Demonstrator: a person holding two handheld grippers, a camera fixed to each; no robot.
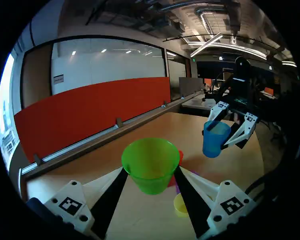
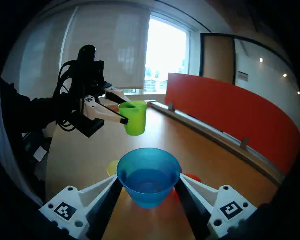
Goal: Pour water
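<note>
2 tapered plastic cups — green cup, blue cup (each clamped).

A green cup, blue cup, yellow cup — red partition, tan table — left gripper white with black-and-white square markers.

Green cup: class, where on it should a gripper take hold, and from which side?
Grip the green cup across its side wall, below the rim, level from the side, as the left gripper does. It is upright and tapers towards the base, so a squeeze on opposite walls likely wedges under the wider rim, leaving the mouth free for pouring.
</note>
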